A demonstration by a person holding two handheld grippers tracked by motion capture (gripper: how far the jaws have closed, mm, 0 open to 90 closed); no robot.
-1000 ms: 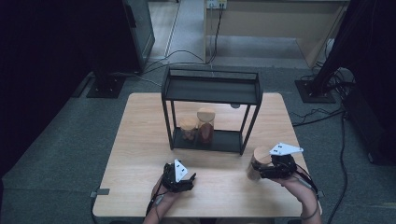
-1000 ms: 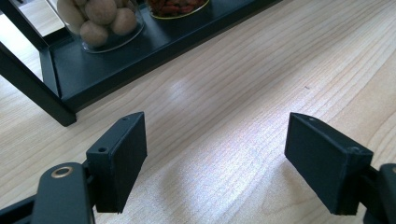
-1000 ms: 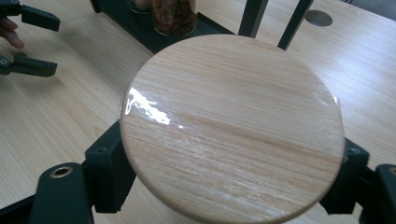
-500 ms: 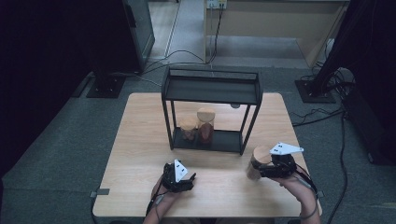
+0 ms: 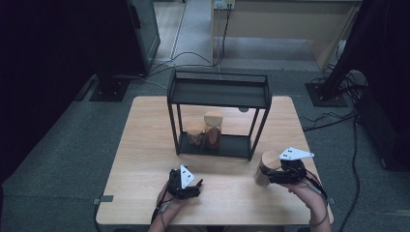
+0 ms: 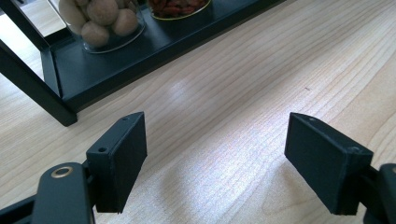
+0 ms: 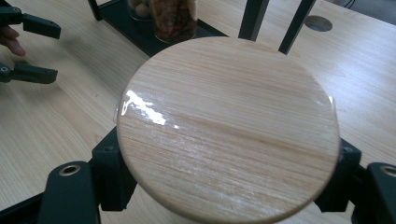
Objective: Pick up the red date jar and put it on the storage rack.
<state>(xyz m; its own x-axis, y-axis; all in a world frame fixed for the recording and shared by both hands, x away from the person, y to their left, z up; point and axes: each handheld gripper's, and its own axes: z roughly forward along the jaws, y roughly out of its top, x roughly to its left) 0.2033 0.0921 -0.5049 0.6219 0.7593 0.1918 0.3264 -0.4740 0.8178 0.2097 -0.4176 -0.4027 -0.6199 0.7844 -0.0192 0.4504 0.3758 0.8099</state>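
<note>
wooden-lidded jar (image 7: 228, 128) sits clamped in the right gripper (image 5: 270, 175), while left gripper (image 6: 215, 163) view shows jaws apart over bare table (image 6: 224, 112)

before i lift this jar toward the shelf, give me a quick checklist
1. Right tool shut on the wood-lidded jar, jaws on both sides: ok.
2. Jar upright on the table: ok.
3. Free room on the lower shelf right of the two jars: ok.
4. Left tool open, holding nothing, away from the route: ok.
5. Grip firm enough to lift: cannot tell.
</note>
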